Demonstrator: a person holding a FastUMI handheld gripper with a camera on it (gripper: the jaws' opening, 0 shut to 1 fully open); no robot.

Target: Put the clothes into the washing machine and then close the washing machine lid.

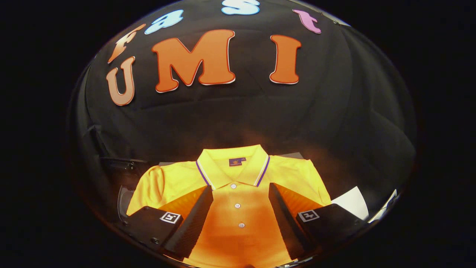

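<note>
Two fingers [241,197] spread wide, over yellow polo shirt [238,219], gripping nothing

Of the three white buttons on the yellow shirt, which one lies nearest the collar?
The top button on the yellow polo shirt, just under the collar. The middle button and lowest button sit farther down, between the open gripper fingers.

Strong fisheye bending curves everything toward the rim, where the picture darkens. Warm light falls brightest on the yellow polo shirt [238,178] at lower centre, casting an orange glow onto the dim black cloth above it. Focus is sharp at centre.
</note>
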